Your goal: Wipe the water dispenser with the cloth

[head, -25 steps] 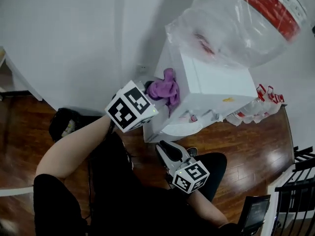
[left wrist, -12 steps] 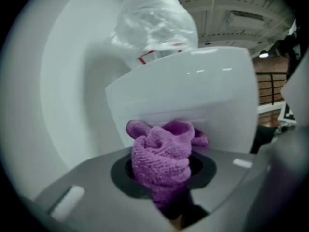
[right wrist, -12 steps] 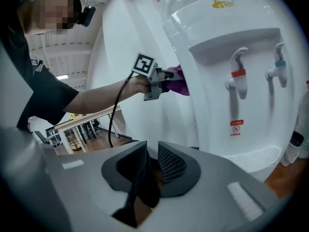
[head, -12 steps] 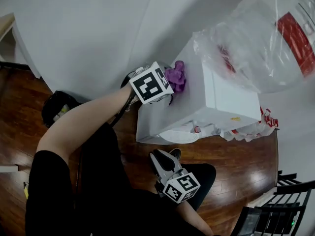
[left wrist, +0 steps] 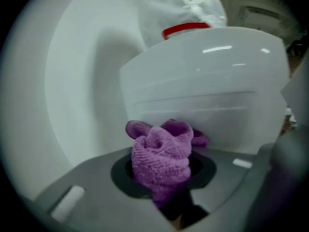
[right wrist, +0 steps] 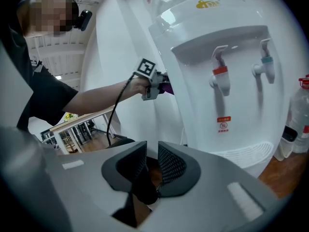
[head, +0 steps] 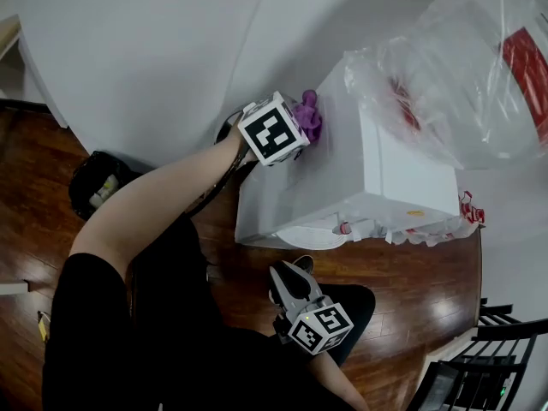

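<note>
Left claw [head: 298,123] holds purple cloth [head: 310,113] tight, right at side of dispenser [head: 368,174], near top. Dispenser stands tall, so most of side lies below cloth. Right claw [head: 289,282] hangs low, open a little, empty, farther off.

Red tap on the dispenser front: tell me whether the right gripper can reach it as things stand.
Probably yes. The right gripper, jaws slightly apart and empty, faces the red tap with nothing between; the left gripper holds the cloth at the side of the dispenser.
</note>
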Action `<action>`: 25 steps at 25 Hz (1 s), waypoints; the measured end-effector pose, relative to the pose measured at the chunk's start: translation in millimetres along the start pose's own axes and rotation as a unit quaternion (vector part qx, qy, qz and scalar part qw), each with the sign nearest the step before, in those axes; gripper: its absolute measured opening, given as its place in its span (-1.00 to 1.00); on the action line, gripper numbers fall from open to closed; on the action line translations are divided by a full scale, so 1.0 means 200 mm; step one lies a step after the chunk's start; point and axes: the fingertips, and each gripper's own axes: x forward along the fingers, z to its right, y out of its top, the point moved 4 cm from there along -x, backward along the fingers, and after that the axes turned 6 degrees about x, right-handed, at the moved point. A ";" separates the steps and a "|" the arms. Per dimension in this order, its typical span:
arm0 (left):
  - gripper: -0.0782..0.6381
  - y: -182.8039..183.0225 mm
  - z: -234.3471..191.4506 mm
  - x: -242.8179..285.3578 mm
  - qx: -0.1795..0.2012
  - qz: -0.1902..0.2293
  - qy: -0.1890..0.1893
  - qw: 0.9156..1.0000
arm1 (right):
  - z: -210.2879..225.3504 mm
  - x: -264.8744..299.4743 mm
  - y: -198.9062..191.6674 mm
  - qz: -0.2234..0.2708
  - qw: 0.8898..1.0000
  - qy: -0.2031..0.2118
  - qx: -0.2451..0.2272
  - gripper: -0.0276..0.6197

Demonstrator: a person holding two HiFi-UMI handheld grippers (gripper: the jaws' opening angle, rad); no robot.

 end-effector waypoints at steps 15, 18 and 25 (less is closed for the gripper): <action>-0.39 -0.12 0.42 -0.14 0.009 -0.008 -0.057 0.998 | -0.18 0.08 -0.08 -0.010 0.998 0.059 0.003 -0.69; -0.39 -0.13 0.12 0.06 0.022 -0.027 -0.002 0.999 | -0.14 0.09 -0.12 -0.028 0.999 0.045 0.010 -0.68; -0.38 -0.30 -0.22 0.31 0.017 -0.066 0.046 0.997 | -0.01 0.11 -0.10 -0.026 0.999 0.000 0.030 -0.71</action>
